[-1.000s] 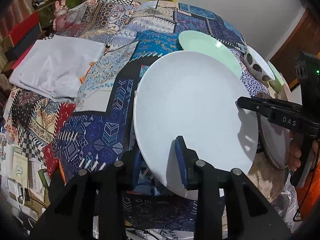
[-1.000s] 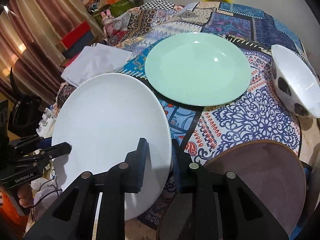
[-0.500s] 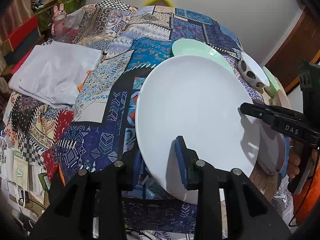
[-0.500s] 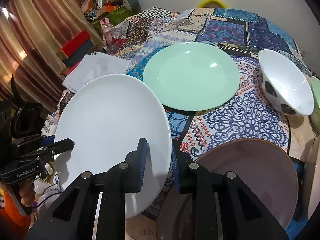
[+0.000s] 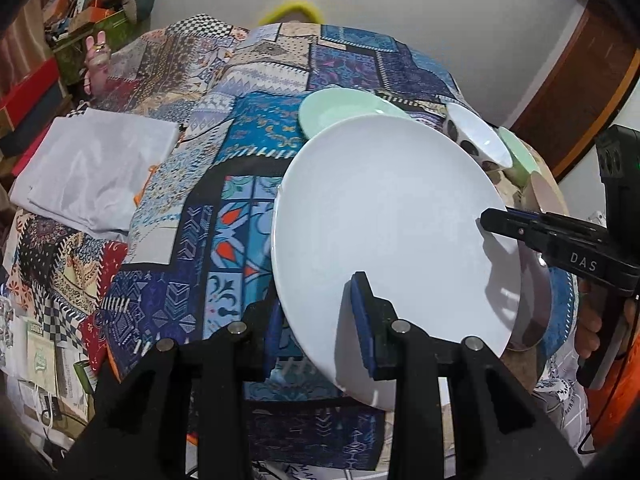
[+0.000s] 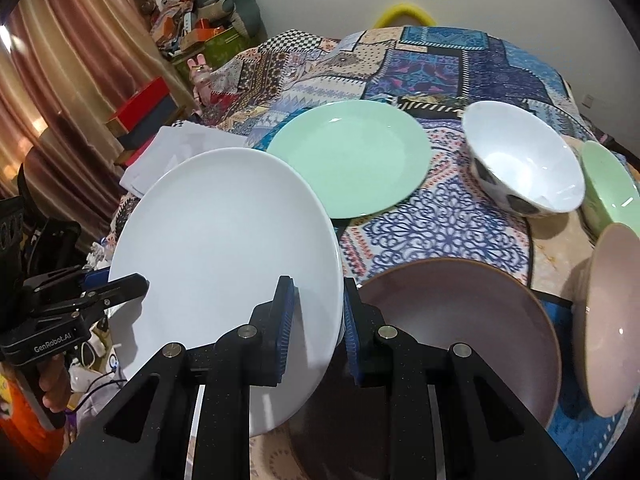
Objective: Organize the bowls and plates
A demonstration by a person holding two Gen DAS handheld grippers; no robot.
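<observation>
A large white plate (image 5: 392, 220) hangs tilted above the patchwork-covered table, held at two opposite rims. My left gripper (image 5: 316, 304) is shut on its near edge, blue pads on either side of the rim. My right gripper (image 6: 317, 292) is shut on the opposite edge of the same white plate (image 6: 224, 232). Each gripper shows in the other's view: the right gripper (image 5: 490, 220) at the plate's right rim, the left gripper (image 6: 136, 282) at its left rim. Behind lie a mint green plate (image 6: 348, 156), a white spotted bowl (image 6: 524, 160) and a green bowl (image 6: 608, 188).
A brown-rimmed mauve plate (image 6: 460, 320) lies right under my right gripper, with a pink bowl (image 6: 612, 320) at the far right. A folded white cloth (image 5: 92, 164) lies on the table's left side. Boxes and clutter stand beyond the left edge, by the curtains.
Both grippers have risen together with the white plate between them. The table and the other dishes now sit lower and farther off in both views.
</observation>
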